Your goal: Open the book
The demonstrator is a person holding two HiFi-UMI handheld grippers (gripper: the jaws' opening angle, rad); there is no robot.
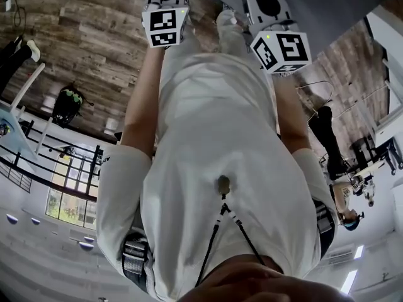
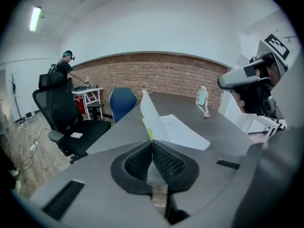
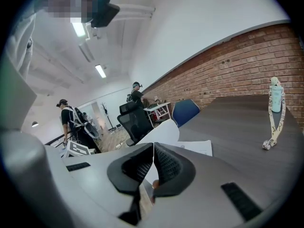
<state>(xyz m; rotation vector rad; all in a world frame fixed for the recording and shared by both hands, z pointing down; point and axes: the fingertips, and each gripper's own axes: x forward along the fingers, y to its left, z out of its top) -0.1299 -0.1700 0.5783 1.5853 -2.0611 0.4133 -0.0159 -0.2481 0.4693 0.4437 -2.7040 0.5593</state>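
Counter (image 2: 223, 122): dark grey matt top. It runs from under the left hand-held gripper (image 2: 152, 144) away towards the far end.

Book (image 2: 183, 129): lies open on the counter directly ahead of that gripper's tips. Its white pages lie flat to the right of the tips, and one leaf stands up from the tips.

Bottle (image 2: 203, 96): pale and upright on the counter, well beyond the book and to the right.

Cord (image 2: 206, 110): beaded. It hangs from the bottle and ends on the counter top.

From the right hand-held gripper (image 3: 153, 146), the book lies just ahead and the bottle stands far ahead to the right.
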